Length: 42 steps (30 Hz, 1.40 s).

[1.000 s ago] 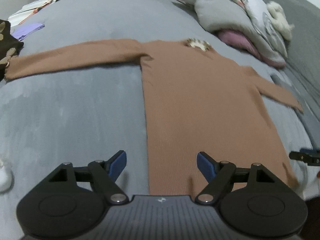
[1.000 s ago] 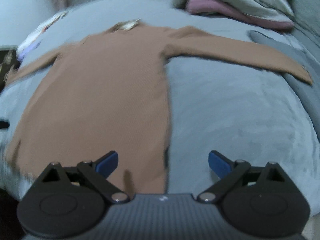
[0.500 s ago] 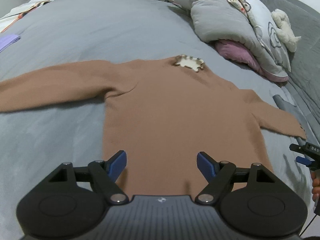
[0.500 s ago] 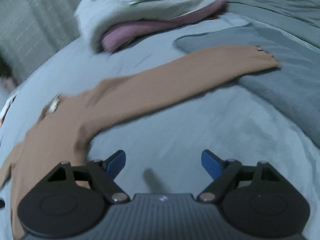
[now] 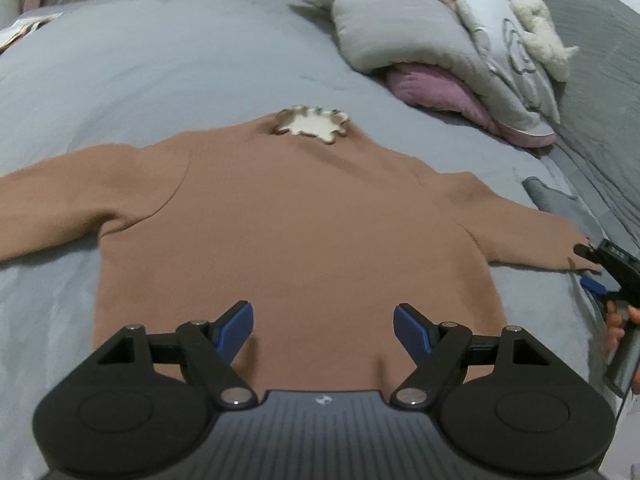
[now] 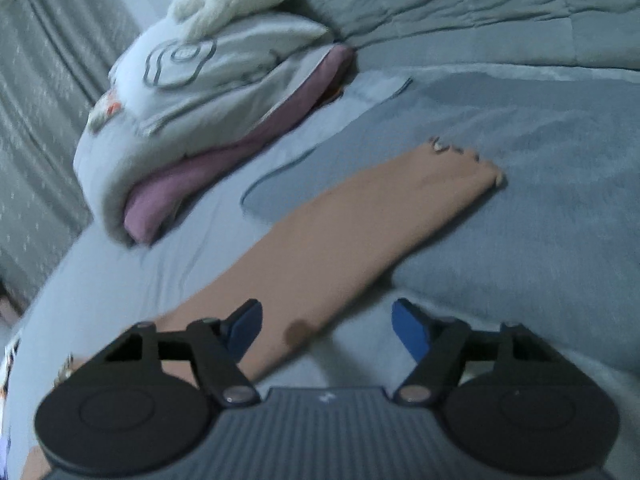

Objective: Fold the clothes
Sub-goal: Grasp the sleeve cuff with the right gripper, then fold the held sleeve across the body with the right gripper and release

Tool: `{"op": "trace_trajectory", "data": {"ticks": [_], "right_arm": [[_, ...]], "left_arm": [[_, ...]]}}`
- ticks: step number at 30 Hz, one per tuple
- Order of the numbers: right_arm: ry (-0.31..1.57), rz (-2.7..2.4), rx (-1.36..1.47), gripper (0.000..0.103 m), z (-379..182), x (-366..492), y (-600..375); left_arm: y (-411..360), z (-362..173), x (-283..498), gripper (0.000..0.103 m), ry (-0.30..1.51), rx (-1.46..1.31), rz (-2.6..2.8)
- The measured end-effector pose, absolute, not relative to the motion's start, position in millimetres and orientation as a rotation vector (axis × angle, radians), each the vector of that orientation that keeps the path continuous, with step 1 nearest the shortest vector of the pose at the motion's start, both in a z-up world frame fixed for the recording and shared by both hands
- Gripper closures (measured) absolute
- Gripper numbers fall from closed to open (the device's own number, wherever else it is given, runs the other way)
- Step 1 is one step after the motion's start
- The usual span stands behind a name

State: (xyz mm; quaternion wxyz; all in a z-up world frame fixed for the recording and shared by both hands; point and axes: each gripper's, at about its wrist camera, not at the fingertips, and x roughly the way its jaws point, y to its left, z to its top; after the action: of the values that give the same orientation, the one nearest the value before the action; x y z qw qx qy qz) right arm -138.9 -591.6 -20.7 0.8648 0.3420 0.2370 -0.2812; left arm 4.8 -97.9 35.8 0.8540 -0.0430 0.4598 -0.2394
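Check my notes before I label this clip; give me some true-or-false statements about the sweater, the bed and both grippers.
1. The sweater lies flat on the bed with both sleeves spread. True.
2. The left gripper clamps the hem. False: its jaws stand open above the sweater's lower part, holding nothing.
3. The right gripper is closing over the right sleeve, without pinching it. True.
4. The sweater is already folded in half. False: no fold is made.
5. A pink item sits under the grey bedding. True.
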Motion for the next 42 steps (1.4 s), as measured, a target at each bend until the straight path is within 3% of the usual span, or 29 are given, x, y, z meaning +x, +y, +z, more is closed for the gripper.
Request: {"op": "trace_trajectory", "data": {"ticks": [7,10,11,14,28,42], "right_arm": [[0.388,-0.658,0.682,0.057,-31.8,-124.6,-592.4],[0.372,-0.684,0.622,0.073,-31.2,-116.5,-584.9],[0.37,-0.683,0.603,0.083,-29.6,-114.5,-581.9],[0.352,-0.674,0.516,0.09,-19.6,-107.0,-569.3],[0.405,-0.213,0.167,0.093,27.2,-51.5,-439.0],[0.569,0.183,-0.075,0.093,3.1,-36.7,-310.0]], "left_arm": [[-103.9,27.3,11.3,0.027,0.929,-0.05,-0.554],[-102.6,22.3,17.4,0.027,0.927,-0.075,-0.578],[-102.6,21.0,19.5,0.027,0.929,-0.085,-0.583],[-104.1,17.8,28.6,0.027,0.94,-0.112,-0.589],[-103.9,3.7,53.0,0.027,0.976,-0.182,-0.608],[-66.9,3.7,58.2,0.028,0.967,-0.309,-0.632]]}}
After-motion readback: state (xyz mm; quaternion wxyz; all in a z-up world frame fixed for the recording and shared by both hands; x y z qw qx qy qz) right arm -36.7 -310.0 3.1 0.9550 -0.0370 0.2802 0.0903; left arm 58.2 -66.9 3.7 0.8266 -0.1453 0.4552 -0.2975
